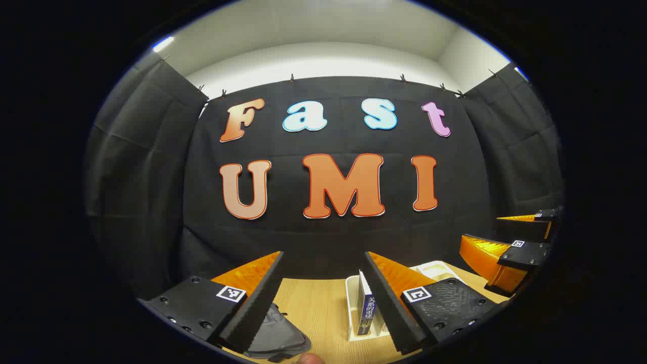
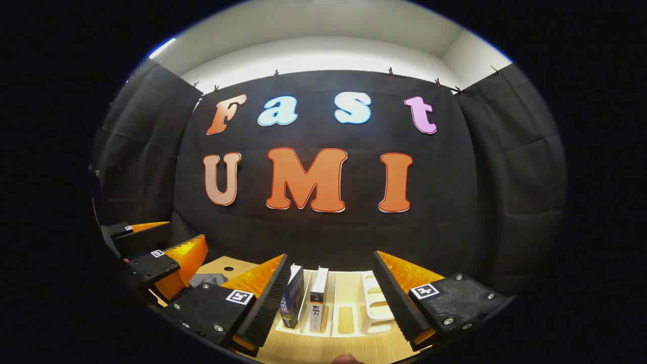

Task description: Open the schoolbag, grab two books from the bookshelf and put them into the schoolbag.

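Here, the bookshelf (image 2: 349,311) is the thing to look from. It is a pale rack with upright dividers, standing on the wooden counter (image 2: 323,349) in front of the black cloth wall.

In the left gripper view, the schoolbag (image 1: 278,333) lies flat on the counter, well to the left of the bookshelf (image 1: 352,303). It is dark grey and looks limp. I cannot tell if it is open. The left gripper (image 1: 323,298) is held up over the counter with its two fingers spread wide apart, and nothing is between them. One finger hangs over the schoolbag and the other hangs over the bookshelf. One blue book (image 1: 365,311) stands upright in the rack, just beside that finger. Far to the right of the bookshelf, the right gripper (image 1: 510,242) shows at the edge.

In the right gripper view, the left gripper (image 2: 151,242) shows far to the left of the bookshelf, with a bit of the grey schoolbag (image 2: 210,279) below it. The right gripper (image 2: 331,298) hangs right in front of the bookshelf, fingers spread wide and holding nothing. Two books stand upright in the left slots of the rack: the blue book (image 2: 292,303), then a black and white book (image 2: 318,301) beside it. The slots to the right of them hold no books.
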### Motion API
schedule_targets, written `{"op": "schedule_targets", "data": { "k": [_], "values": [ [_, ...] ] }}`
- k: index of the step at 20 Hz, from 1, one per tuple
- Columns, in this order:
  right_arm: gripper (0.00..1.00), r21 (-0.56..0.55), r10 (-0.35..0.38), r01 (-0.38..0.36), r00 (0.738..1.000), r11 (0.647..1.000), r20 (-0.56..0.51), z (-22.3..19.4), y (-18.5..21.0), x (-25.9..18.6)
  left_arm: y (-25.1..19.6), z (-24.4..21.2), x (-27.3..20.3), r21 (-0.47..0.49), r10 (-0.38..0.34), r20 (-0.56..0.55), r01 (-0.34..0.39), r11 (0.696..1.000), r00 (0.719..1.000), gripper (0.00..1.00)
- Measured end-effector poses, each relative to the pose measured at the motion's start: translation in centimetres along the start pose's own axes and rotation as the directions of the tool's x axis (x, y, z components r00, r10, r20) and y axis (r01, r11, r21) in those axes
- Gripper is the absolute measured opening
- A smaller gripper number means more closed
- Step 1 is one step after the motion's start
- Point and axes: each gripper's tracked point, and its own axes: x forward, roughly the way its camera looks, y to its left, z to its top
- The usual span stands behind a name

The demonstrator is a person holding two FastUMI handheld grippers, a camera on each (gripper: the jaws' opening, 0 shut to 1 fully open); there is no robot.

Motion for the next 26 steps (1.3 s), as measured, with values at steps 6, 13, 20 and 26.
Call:
{"op": "schedule_targets", "data": {
  "k": [6,13,20,26],
  "values": [
    [0.97,-0.005,0.010,-0.010,1.000,1.000,-0.001,-0.3,0.1,0.4,-0.1,-0.1,0.4,0.027,0.006,0.008,-0.006,1.000,1.000,0.96],
    [0.97,-0.005,0.012,-0.012,1.000,1.000,-0.011,-0.8,-0.2,0.8,-0.7,-0.5,0.8,0.033,-0.003,-0.003,0.003,0.999,1.000,0.97],
    [0.97,-0.010,0.002,-0.003,1.000,1.000,-0.011,-1.0,-0.6,0.9,-0.2,-1.1,1.2,0.077,0.008,-0.006,-0.008,0.997,1.000,0.98],
    [0.97,-0.021,-0.005,0.005,1.000,1.000,-0.014,-1.4,-1.2,1.0,1.3,-5.7,1.6,0.188,0.023,-0.092,-0.005,0.982,0.996,0.98]
  ]
}}
